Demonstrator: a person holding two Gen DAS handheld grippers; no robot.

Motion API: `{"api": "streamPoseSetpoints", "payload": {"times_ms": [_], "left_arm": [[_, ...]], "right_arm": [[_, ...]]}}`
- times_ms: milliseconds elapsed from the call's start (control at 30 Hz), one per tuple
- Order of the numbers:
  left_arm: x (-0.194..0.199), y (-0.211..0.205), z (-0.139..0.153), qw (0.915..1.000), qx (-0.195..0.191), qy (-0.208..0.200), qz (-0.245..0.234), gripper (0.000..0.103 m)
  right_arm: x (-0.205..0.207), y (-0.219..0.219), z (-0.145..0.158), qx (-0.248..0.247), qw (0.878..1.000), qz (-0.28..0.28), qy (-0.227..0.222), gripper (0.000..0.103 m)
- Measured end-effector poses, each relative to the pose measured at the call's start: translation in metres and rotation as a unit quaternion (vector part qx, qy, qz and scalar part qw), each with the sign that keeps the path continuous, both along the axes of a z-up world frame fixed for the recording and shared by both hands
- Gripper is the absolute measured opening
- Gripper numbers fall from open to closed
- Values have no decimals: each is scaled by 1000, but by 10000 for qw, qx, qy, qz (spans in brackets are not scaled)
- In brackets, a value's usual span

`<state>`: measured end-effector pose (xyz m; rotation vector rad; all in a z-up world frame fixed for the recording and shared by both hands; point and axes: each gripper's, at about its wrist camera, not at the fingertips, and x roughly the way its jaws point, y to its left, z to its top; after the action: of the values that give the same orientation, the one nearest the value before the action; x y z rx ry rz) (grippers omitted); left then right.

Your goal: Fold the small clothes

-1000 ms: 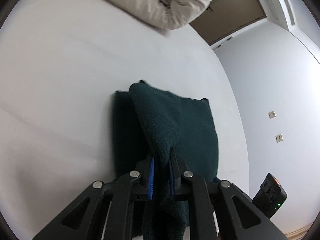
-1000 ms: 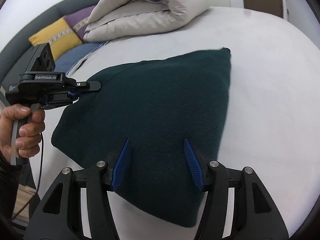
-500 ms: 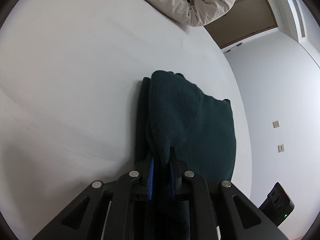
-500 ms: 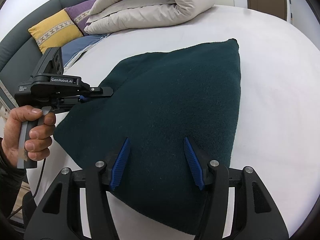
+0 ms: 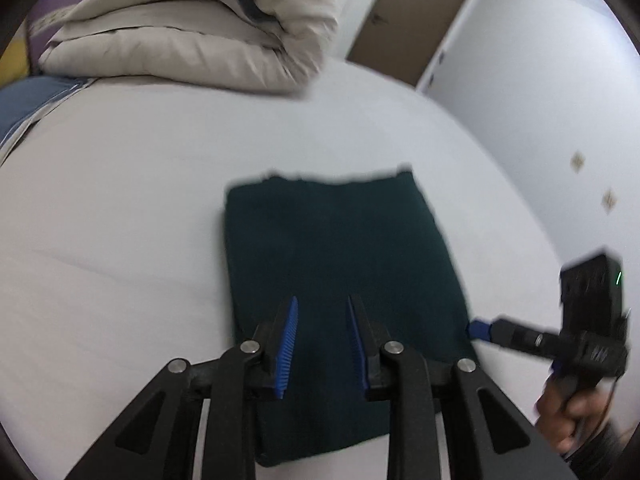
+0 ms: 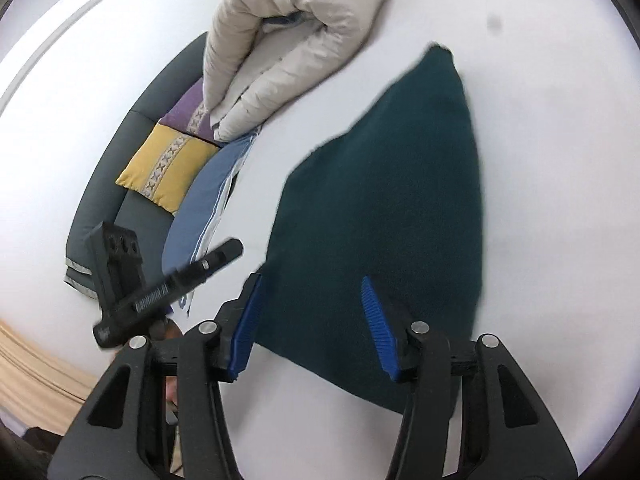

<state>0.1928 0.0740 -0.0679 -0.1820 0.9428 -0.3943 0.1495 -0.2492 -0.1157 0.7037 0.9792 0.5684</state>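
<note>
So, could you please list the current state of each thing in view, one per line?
dark green garment: folded into a flat rectangle, lying on the bed, not gripped.
left gripper: open, over the garment's near edge, holding nothing.
right gripper: open, over the garment, holding nothing.
beige duvet: rolled up at the far end of the bed.
door: closed.

The dark green fuzzy cloth point(image 5: 340, 264) looks soft and matt. The white bed sheet point(image 5: 120, 208) beside it looks smooth. The puffy beige quilt point(image 5: 192, 32) beyond looks soft.
</note>
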Motion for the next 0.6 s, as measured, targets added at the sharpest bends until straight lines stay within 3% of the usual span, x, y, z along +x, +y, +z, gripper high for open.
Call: {"api": "streamPoseSetpoints", "payload": {"times_ms": [67, 100, 200, 300, 333, 433, 467, 533, 600], "left_arm": [[4, 1, -29, 9993, -60, 351, 77, 27], [6, 4, -38, 9989, -96, 440, 120, 20], [5, 17, -55, 9977, -480, 442, 187, 15], [8, 30, -59, 9951, -807, 531, 212, 12], [9, 33, -60, 9945, -874, 542, 216, 12], [10, 34, -59, 9938, -953, 534, 222, 12], [10, 35, -59, 9941, -923, 524, 214, 12], [9, 35, -61, 9944, -903, 504, 217, 12], [10, 34, -61, 9939, -938, 536, 209, 12]], "right_arm": [[3, -4, -25, 7, 9991, -29, 423, 41], [2, -7, -33, -16, 9986, -78, 525, 29], [-1, -18, -48, 54, 9984, -86, 556, 15], [-7, -25, -45, 195, 9981, -149, 566, 15], [-9, -24, -40, 261, 9982, -160, 517, 21], [-16, -18, -27, 486, 9983, 15, 306, 21], [-17, -12, -25, 460, 9985, 128, 284, 22], [-16, 0, -30, 167, 9987, 301, 363, 39], [-13, 9, -42, -184, 9977, 439, 479, 37]]}}
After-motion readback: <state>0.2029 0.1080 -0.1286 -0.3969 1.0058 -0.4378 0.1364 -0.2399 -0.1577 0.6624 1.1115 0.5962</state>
